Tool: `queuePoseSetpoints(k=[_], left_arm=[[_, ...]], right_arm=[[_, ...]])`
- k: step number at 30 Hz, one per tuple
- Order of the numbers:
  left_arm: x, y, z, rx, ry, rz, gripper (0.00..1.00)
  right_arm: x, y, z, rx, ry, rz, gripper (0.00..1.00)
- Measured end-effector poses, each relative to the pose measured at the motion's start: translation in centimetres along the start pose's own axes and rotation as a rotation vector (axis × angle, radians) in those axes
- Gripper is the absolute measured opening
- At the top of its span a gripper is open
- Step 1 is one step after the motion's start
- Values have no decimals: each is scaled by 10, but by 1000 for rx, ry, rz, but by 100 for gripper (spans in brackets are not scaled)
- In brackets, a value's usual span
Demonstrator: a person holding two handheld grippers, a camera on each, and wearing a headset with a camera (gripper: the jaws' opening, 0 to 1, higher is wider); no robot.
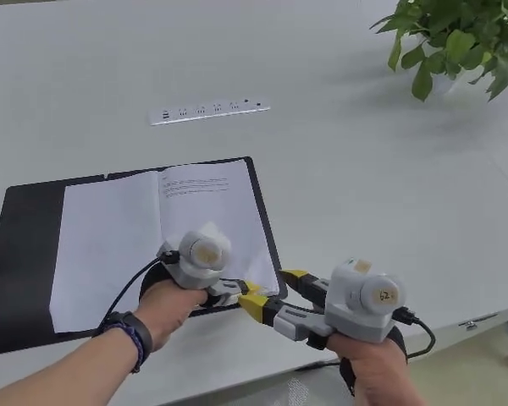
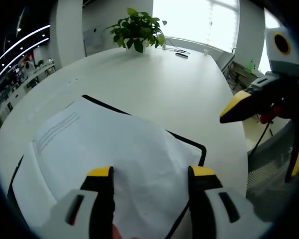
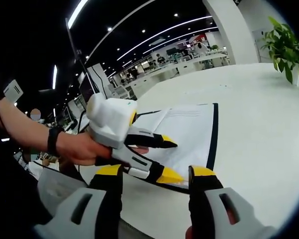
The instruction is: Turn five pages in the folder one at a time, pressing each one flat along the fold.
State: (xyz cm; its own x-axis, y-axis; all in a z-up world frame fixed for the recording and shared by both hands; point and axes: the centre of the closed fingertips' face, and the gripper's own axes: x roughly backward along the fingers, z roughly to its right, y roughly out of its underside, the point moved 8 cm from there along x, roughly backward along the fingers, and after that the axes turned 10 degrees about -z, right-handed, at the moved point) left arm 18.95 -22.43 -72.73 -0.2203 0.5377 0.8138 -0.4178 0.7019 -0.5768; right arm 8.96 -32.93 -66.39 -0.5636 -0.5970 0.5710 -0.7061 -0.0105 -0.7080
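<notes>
The open folder (image 1: 25, 254) lies flat on the desk (image 1: 364, 169), long axis left to right, fold pointing away. The left gripper (image 2: 152, 172), jaws apart and empty, sits over the right page's near corner. The right gripper (image 3: 157, 172) is likewise open and empty beside it.

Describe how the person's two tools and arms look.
The left tool and right tool match: pale grey bodies, dark jaws with yellow tips, a round yellowish disc on the back, and black cables. The left wrist wears a black watch and a purple band. The forearms are bare.
</notes>
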Motion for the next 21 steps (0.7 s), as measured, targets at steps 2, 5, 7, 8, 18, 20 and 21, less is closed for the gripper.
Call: queuePoseSetpoints(k=[2,5,7,8,18,20,21], left_arm=[[0,0,-1,9,3,7,59],[1,0,-4,44,10,23,57],[1,0,-3,46,15,24,57],[1,0,-3,43,14,23,57],[2,1,-4,57,18,32,56],[3,1,-4,57,22,33,55],[3,1,-5,58,24,32,55]], right_arm=[[-1,-1,3,-9,7,-2,50],[-5,-4,10,-16,19,-2,48],[-8,-7,16,-9,30,-8,47],[-11,-7,20,-8,35,-13,46],[-43,-19,49,-77,9,-19,44],[-52,-22,56,-97,-2,-27,45],[-55,-24,58,-106,-9,-24,45]])
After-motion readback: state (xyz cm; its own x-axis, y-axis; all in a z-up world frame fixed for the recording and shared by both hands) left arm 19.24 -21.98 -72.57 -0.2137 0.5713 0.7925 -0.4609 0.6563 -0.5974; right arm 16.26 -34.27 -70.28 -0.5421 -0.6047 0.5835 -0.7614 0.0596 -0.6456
